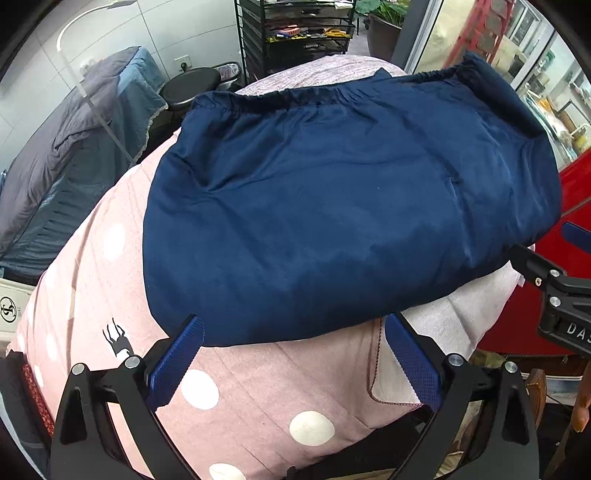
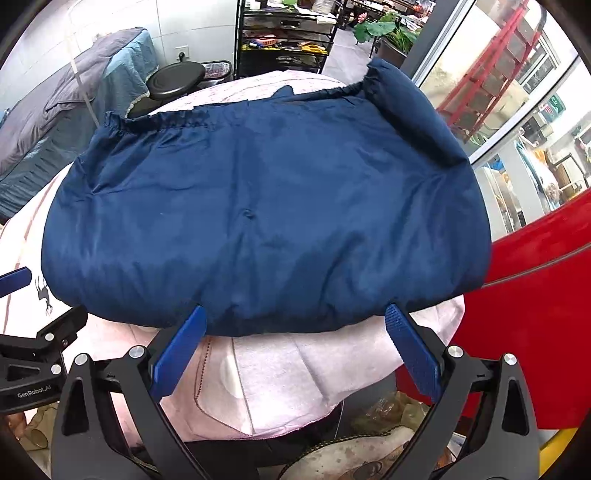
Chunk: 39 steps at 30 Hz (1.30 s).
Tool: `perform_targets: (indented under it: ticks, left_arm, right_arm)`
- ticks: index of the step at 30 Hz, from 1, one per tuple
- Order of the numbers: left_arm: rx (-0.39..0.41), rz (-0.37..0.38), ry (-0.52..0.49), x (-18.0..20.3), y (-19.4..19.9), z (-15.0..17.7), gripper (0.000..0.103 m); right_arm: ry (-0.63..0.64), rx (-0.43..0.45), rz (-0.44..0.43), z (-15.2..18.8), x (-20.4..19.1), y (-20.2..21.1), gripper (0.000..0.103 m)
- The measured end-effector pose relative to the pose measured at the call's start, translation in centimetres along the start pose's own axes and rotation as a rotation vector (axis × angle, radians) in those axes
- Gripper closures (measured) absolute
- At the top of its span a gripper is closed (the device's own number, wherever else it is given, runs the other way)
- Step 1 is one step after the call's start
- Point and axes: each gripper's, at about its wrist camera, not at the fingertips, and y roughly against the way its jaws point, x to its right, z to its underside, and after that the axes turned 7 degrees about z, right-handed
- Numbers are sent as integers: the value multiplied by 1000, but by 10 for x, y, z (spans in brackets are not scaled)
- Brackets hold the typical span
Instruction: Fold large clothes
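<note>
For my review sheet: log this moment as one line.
navy garment folded on pink polka-dot cloth | left gripper open at near edge | right gripper open at near edge | nothing held

Left gripper (image 1: 295, 325) and right gripper (image 2: 295, 314) hover side by side, blue-padded fingers (image 2: 413, 354) spread wide, gripping nothing.

Navy garments: one navy garment (image 1: 332, 206), folded, on the table
Elastic-gathered hems on it: one elastic hem (image 1: 295, 98) along the far edge
Grippers: two, the left gripper (image 1: 295, 328) and the right gripper (image 2: 295, 317), both with jaws spread wide
Blue finger pads per gripper: two, one blue pad (image 1: 177, 365) each side
Table covers: one pink polka-dot cloth (image 1: 236, 373)
Black round stools: one black stool (image 1: 190, 88)
Wire shelf racks: one black rack (image 1: 295, 33)
</note>
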Motion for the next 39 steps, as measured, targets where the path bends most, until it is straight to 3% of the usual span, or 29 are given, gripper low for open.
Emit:
perform_targets:
  ticks: [14, 39]
  left_arm:
    - [-29, -80, -21, 5, -5, 3, 6]
    - [-44, -68, -25, 7, -6, 4, 6]
  right_arm:
    - [43, -18, -23, 3, -13, -6, 7]
    - [65, -14, -9, 7, -23, -4, 7]
